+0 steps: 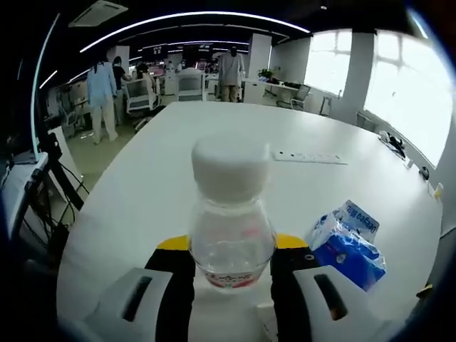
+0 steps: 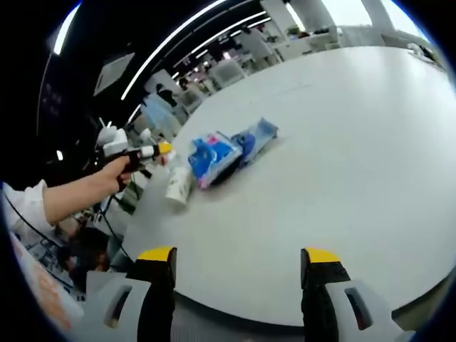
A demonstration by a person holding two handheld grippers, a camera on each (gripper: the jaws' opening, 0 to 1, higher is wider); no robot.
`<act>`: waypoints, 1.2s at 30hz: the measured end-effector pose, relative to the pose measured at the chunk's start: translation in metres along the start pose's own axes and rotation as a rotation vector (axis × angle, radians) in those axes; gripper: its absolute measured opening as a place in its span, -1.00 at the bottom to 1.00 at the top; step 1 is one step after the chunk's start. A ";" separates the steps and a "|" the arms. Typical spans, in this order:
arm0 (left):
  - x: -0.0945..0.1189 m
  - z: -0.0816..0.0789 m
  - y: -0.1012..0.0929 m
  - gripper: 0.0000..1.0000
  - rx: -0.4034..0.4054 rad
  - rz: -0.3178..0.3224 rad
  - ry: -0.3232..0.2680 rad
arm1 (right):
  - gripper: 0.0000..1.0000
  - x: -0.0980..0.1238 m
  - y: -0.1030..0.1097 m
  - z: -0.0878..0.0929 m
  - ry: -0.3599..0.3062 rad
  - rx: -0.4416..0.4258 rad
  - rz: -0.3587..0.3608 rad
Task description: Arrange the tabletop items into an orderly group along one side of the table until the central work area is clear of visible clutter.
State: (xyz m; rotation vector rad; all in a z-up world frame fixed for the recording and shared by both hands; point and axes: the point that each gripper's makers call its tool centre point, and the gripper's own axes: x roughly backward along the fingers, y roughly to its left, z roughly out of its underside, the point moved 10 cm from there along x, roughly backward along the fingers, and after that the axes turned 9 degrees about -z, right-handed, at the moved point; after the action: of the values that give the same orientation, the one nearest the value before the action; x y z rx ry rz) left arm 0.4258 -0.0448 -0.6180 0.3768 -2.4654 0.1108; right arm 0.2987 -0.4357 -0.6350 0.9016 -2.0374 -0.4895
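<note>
A clear plastic bottle (image 1: 231,239) with a white cap stands between the jaws of my left gripper (image 1: 233,260), which is shut on its body. In the right gripper view the same bottle (image 2: 178,185) hangs near the table's left edge under the left gripper (image 2: 146,152), which a hand holds. To the bottle's right, a blue tissue pack (image 1: 347,242) lies on the white table (image 1: 142,185). It shows again as the blue pack (image 2: 212,157), with a second blue packet (image 2: 254,137) touching it. My right gripper (image 2: 239,267) is open over bare table, holding nothing.
A white power strip (image 1: 310,157) lies further out on the table. Small dark items (image 1: 393,144) sit near the table's right edge by the windows. Several people, chairs and desks stand beyond the table's far end. A tripod (image 1: 60,178) stands off the left side.
</note>
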 end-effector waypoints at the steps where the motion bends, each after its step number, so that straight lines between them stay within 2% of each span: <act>1: 0.000 0.001 0.000 -0.20 -0.001 0.000 -0.001 | 0.44 0.000 0.000 0.000 0.002 0.001 0.000; 12: 0.006 0.005 -0.005 -0.18 -0.054 0.002 -0.005 | 0.44 -0.001 0.002 0.000 0.001 0.000 -0.017; 21: 0.008 0.005 -0.007 -0.17 -0.037 -0.002 -0.017 | 0.44 0.000 0.002 0.000 -0.002 0.002 -0.021; 23: 0.011 0.002 -0.006 -0.07 -0.019 -0.001 -0.048 | 0.45 0.000 0.002 -0.001 -0.006 -0.001 -0.022; 26: 0.016 -0.003 -0.008 0.23 -0.013 0.033 -0.092 | 0.45 0.000 0.002 -0.001 -0.009 -0.001 -0.023; 31: 0.025 -0.003 -0.007 0.40 -0.039 0.047 -0.114 | 0.45 0.000 0.003 -0.001 -0.013 0.004 -0.026; 36: 0.039 0.000 -0.006 0.44 -0.050 0.070 -0.124 | 0.45 0.002 0.004 -0.002 -0.031 0.006 -0.032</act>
State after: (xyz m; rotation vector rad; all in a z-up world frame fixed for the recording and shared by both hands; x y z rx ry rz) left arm 0.3980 -0.0601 -0.5939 0.2833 -2.5990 0.0569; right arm 0.2976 -0.4340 -0.6303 0.9372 -2.0556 -0.5183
